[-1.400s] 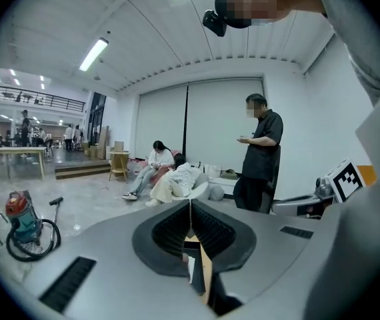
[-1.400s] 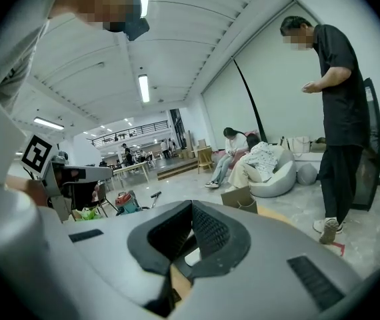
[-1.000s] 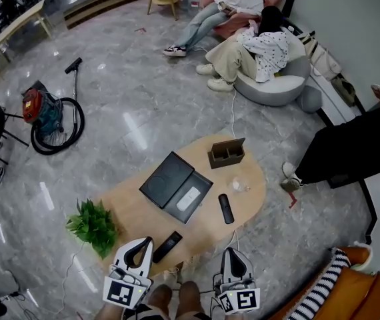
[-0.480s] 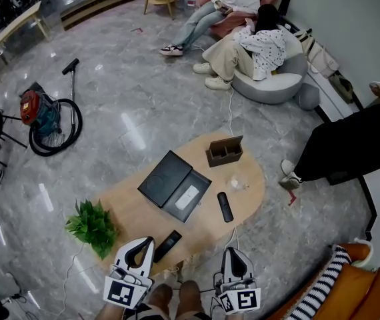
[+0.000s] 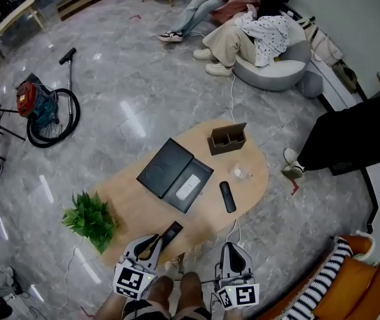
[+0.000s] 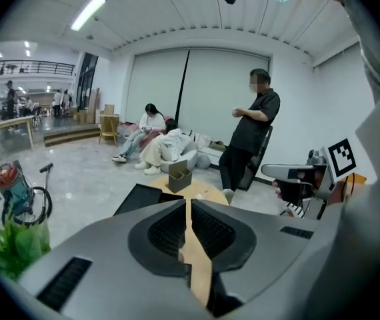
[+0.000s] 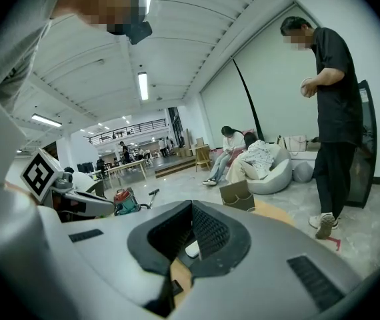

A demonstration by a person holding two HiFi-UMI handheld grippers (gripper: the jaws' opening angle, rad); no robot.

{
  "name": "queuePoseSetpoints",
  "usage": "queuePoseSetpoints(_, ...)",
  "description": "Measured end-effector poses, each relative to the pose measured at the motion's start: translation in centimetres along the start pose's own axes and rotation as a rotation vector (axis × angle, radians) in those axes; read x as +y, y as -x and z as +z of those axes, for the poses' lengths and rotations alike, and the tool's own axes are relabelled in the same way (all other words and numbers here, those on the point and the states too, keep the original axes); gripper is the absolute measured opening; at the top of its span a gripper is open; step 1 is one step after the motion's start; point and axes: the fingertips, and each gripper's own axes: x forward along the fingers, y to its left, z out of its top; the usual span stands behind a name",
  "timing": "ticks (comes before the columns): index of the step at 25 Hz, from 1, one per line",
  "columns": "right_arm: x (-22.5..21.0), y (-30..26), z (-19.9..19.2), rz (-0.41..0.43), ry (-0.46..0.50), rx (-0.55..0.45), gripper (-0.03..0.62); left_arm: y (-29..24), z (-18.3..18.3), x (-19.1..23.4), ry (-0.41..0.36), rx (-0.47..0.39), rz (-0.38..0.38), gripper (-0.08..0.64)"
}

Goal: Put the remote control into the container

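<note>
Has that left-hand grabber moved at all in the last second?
Yes. In the head view the left gripper has shifted toward the black remote at the near edge of the table; the earlier gap between them has closed.

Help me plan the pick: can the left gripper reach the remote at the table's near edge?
Probably yes. The left gripper sits just short of that remote, nothing between them on the table. Its jaws are shut, so they must open first.
</note>
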Motion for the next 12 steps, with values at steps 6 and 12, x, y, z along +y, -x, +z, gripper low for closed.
queuePoseSetpoints(6, -0.4, 0.5, -2.6, -0.013, -0.017, 0.049, 0.011, -1.4, -5.0, -0.4, -0.020, 0.112, -0.013, 0.011)
queuePoseSetpoints(12, -1.2, 0.9, -5.1, -0.030, -0.037, 0.076, 0.011, -3.4, -9.4, -0.7, -0.034, 0.216, -0.042, 0.052)
